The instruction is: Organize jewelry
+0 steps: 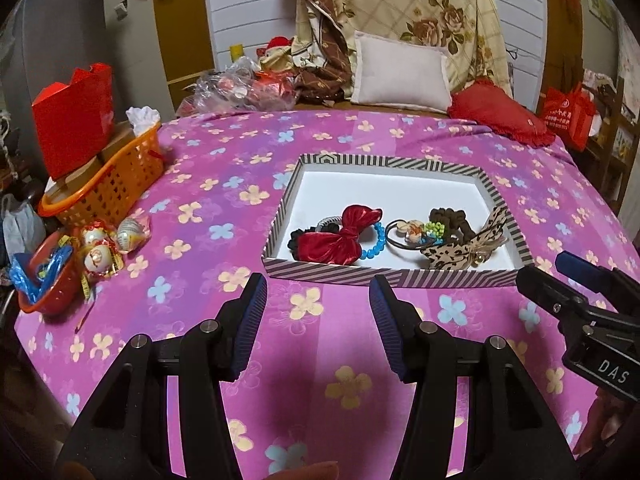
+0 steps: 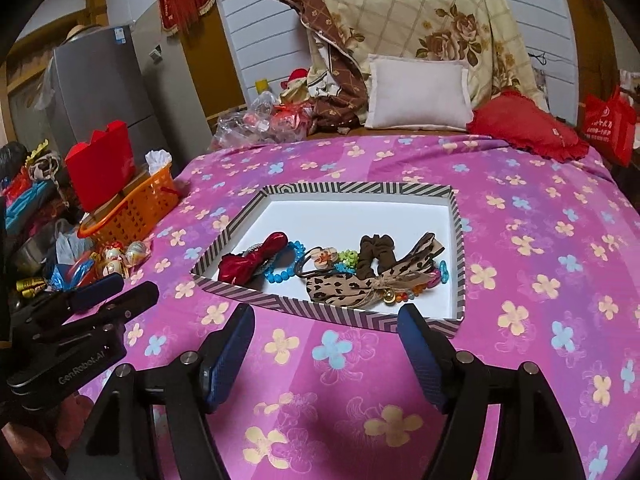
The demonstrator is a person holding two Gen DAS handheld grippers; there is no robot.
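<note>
A shallow striped box [image 1: 394, 275] [image 2: 320, 312] with a white floor lies on the pink flowered bedspread. In it lie a red satin bow [image 1: 340, 240] [image 2: 252, 262], a blue bead bracelet [image 1: 376, 240] [image 2: 284, 272], a brown scrunchie [image 1: 450, 220] [image 2: 374, 254], a leopard-print bow [image 1: 460, 252] [image 2: 348, 286] and small hair ties. My left gripper [image 1: 318, 292] is open and empty, just short of the box's near wall; it also shows in the right wrist view [image 2: 116, 292]. My right gripper [image 2: 326, 322] is open and empty at the box's near edge; it also shows in the left wrist view [image 1: 550, 270].
An orange basket [image 1: 112, 184] [image 2: 136, 208] with a red bag [image 1: 74, 120] stands at the bed's left edge. Wrapped egg-shaped trinkets [image 1: 100, 248] and a red bowl [image 1: 48, 280] lie by it. Pillows [image 1: 400, 76] and a red cushion [image 1: 500, 116] are at the far end.
</note>
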